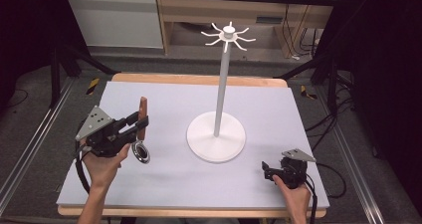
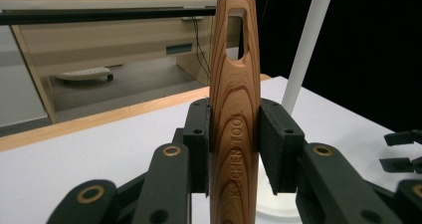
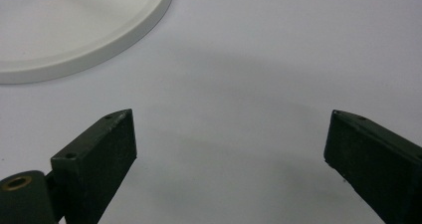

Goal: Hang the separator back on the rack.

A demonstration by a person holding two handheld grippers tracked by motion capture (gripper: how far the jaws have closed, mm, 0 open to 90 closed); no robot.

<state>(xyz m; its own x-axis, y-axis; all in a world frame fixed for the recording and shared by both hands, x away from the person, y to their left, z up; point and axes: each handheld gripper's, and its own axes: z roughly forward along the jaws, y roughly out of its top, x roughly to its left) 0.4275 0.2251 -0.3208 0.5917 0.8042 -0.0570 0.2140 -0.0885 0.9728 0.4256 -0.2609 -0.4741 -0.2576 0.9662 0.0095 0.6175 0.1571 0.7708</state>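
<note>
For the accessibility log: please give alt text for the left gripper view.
The left hand-held gripper is clamped on the wooden handle of a kitchen tool, upright, with a hanging slot at its top end. Behind it are the white stand's pole, the pale table and a wooden desk.

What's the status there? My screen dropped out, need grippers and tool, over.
Left gripper shut on wooden-handled kitchen tool, handle upright, metal end down. Right gripper open, resting on the table. White hook stand ahead, path clear.
</note>
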